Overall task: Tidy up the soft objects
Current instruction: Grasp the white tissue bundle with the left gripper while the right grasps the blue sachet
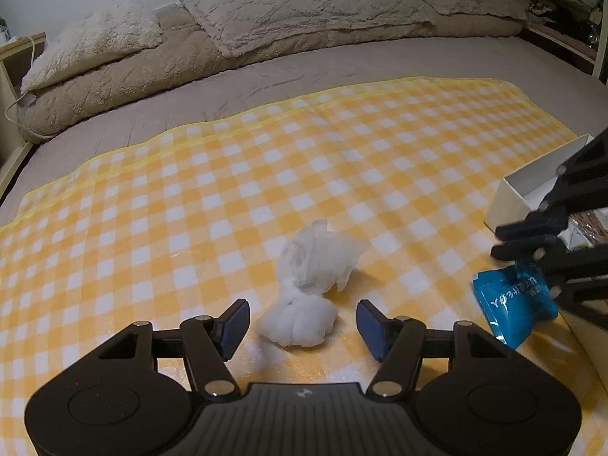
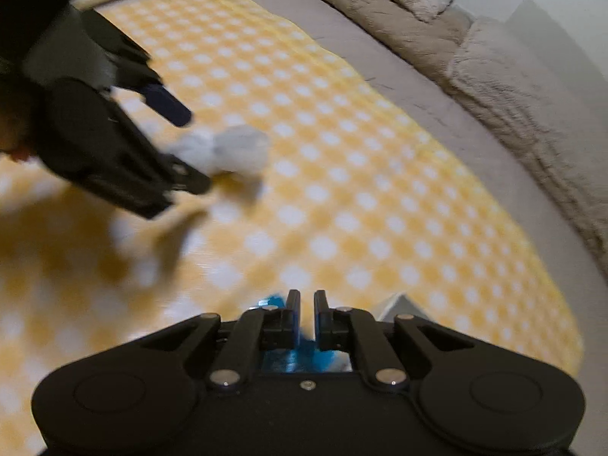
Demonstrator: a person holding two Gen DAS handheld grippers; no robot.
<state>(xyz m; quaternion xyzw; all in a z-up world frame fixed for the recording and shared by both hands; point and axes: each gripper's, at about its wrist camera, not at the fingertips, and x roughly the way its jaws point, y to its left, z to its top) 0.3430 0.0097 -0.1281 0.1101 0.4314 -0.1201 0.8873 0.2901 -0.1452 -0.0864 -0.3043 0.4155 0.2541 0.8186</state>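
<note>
Yellow-and-white checked blanket [image 1: 342,159], white bundle [image 1: 304,304], blue packet [image 1: 509,307], seemingly beige bedding [image 1: 285,11].

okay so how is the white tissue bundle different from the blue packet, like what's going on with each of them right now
The white tissue bundle lies loose on the yellow checked blanket, between the left gripper's open jaws, which do not touch it. The blue packet is pinched in the shut right gripper. The bundle is plain crumpled white; the packet is glossy blue with white printed lettering. Both look soft and squashable.
</note>
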